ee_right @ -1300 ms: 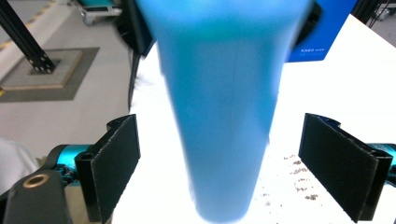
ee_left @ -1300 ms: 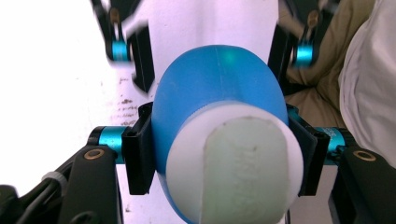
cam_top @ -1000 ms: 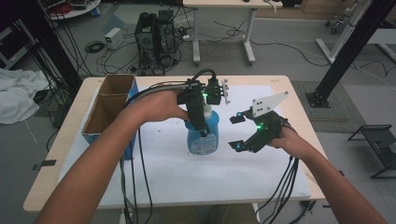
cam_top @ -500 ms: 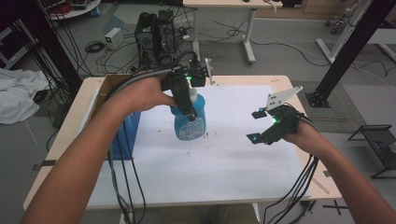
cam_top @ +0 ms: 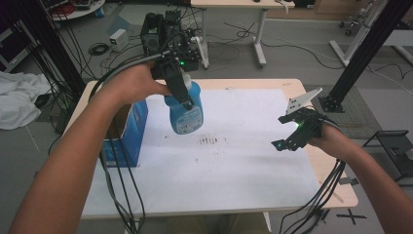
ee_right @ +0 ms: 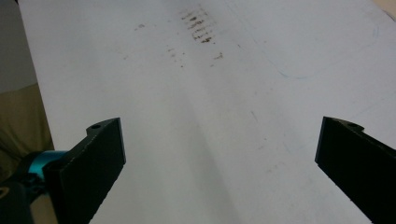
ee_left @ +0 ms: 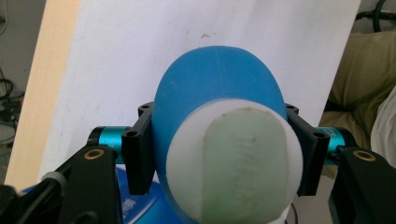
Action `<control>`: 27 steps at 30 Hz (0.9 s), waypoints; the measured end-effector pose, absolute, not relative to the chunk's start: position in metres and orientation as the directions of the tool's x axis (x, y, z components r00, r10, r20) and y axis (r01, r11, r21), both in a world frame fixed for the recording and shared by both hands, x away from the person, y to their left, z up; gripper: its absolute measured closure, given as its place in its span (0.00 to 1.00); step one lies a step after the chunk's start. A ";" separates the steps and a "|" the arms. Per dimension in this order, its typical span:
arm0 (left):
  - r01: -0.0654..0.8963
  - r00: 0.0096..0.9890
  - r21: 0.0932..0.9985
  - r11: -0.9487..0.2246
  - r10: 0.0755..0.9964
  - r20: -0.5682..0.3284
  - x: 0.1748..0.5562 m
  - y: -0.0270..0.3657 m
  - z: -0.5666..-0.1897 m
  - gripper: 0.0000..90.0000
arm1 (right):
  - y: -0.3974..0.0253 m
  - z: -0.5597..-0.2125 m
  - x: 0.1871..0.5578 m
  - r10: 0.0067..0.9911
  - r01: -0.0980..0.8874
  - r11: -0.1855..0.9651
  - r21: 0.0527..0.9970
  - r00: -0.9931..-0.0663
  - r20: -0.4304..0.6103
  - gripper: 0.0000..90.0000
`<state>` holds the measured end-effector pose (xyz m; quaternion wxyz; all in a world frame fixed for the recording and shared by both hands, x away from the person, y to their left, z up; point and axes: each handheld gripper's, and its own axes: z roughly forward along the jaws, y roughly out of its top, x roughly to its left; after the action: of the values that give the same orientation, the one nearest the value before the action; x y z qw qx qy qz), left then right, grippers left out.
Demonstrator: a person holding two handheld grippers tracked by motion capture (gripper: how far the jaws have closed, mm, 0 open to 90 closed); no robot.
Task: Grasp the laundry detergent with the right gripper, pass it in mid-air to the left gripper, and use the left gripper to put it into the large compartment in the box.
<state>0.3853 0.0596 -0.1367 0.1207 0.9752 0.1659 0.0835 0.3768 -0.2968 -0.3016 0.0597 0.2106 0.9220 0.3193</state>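
We see the left claw point(cam_top: 181, 92) clamped on a blue bottle point(cam_top: 186, 109), its jaws pressed against either side of the bottle's upper body just below the white cap point(ee_left: 233, 158), as the left gripper view shows. The bottle hangs clear of the surface point(cam_top: 234, 165), tilted, with its base lower than the claw and swung toward the person. Just beside the left claw, on its outer side and below it, stands an open blue box point(cam_top: 124, 134) at the edge of the surface.

The right claw point(cam_top: 291, 139) is held wide apart and empty; the right gripper view shows both jaws spread over bare white sheet, with a patch of brown marks point(ee_right: 198, 25) ahead of them. It hovers low, well apart from the bottle.

We judge the lift to be done and the carry under way. What is left, as far as we can tell, is to bring the bottle over the box, lower it in and release; the box opening is partly hidden by the forearm.

The surface is a pale wooden top covered by a white sheet. Beyond it lie a grey floor, loose cables point(cam_top: 234, 39), a stack of black equipment point(cam_top: 163, 29), a second desk and dark frame posts point(cam_top: 363, 48).
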 end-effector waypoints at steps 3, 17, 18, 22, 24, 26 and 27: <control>0.332 0.919 0.268 -0.905 0.374 0.126 0.388 0.069 -0.128 0.42 | -0.308 -0.301 0.378 0.446 0.361 0.712 0.602 -0.895 0.010 0.01; 0.431 0.870 0.302 -0.851 0.481 0.114 0.389 0.110 -0.102 0.42 | -0.318 -0.303 0.381 0.442 0.353 0.710 0.609 -0.897 0.005 0.01; 0.432 0.868 0.304 -0.849 0.483 0.113 0.389 0.114 -0.099 0.42 | -0.318 -0.303 0.381 0.447 0.355 0.707 0.612 -0.895 0.003 0.01; 0.448 0.855 0.328 -0.832 0.506 0.113 0.385 0.133 -0.092 0.42 | -0.319 -0.303 0.382 0.459 0.367 0.699 0.614 -0.889 0.009 0.01; 0.464 0.847 0.330 -0.822 0.521 0.108 0.384 0.144 -0.089 0.42 | -0.320 -0.302 0.383 0.459 0.370 0.699 0.612 -0.888 0.013 0.01; 0.469 0.838 0.339 -0.816 0.532 0.121 0.382 0.154 -0.085 0.42 | -0.321 -0.301 0.384 0.459 0.371 0.701 0.610 -0.888 0.013 0.01; 0.473 0.833 0.341 -0.812 0.538 0.127 0.381 0.159 -0.083 0.42 | -0.321 -0.301 0.385 0.458 0.369 0.703 0.607 -0.889 0.010 0.01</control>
<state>0.3810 0.1589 -0.0829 0.1492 0.9456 0.2675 0.1093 0.3845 -0.3207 -0.3008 0.0711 0.2249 0.9201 0.3127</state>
